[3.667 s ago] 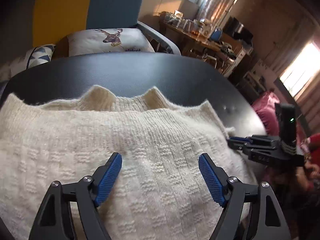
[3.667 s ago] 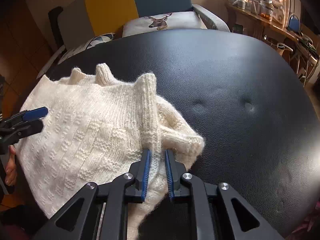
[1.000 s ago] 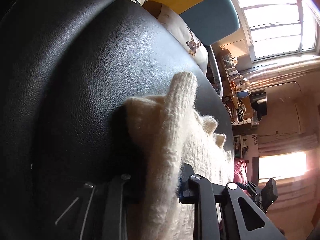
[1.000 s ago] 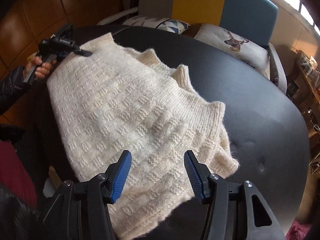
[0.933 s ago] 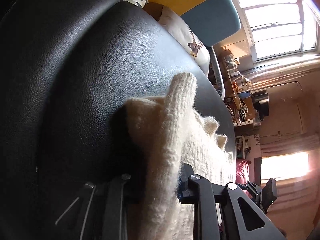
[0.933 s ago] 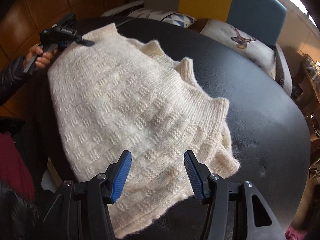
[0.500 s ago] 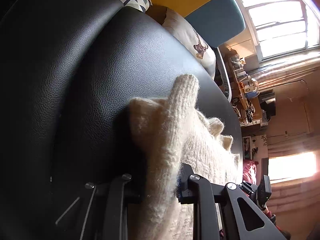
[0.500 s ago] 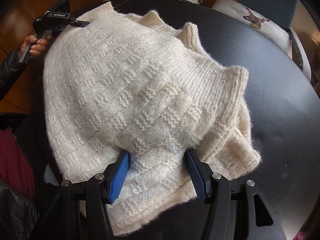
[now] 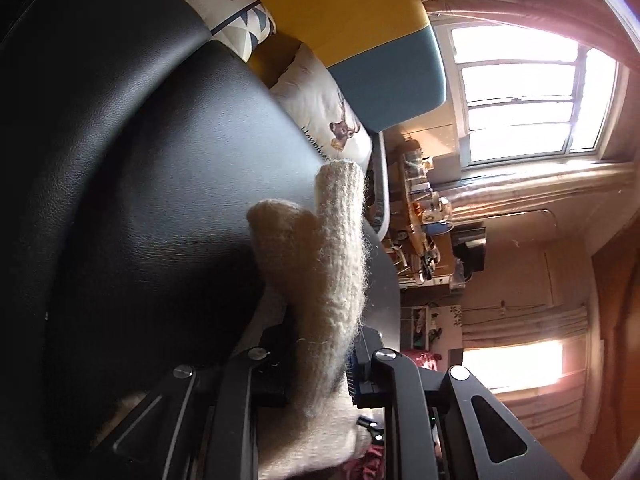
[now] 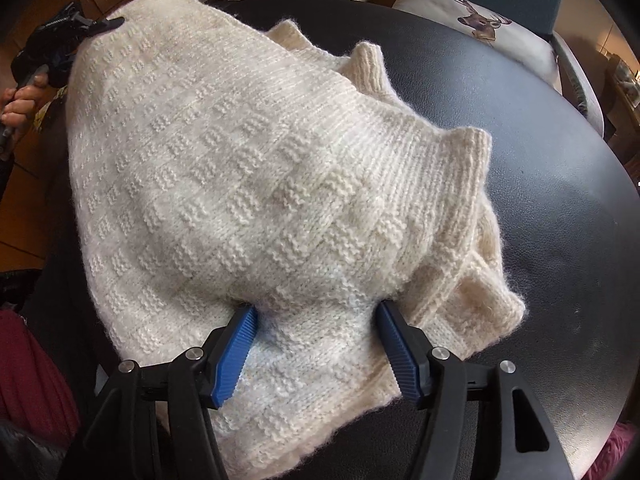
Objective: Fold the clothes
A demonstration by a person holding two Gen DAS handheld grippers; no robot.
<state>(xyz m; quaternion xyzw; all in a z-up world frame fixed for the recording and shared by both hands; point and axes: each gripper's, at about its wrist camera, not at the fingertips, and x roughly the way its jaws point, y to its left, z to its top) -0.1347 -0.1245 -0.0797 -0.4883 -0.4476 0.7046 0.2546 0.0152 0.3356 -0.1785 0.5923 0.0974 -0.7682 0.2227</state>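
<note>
right wrist view: right gripper point(image 10: 316, 340) spread wide over cream sweater point(image 10: 248, 168), left gripper point(image 10: 102, 24) clamped on its corner

A black leather surface point(image 10: 520, 128) is spreading wide, sunlight glancing off it. Behind it a deer-print cushion point(image 10: 476, 20) is leaning on a yellow-and-teal chair back point(image 9: 360, 36), beside a triangle-patterned cushion point(image 9: 236, 20). A bright window point(image 9: 520, 96) is glowing above a cluttered desk point(image 9: 424, 220).
</note>
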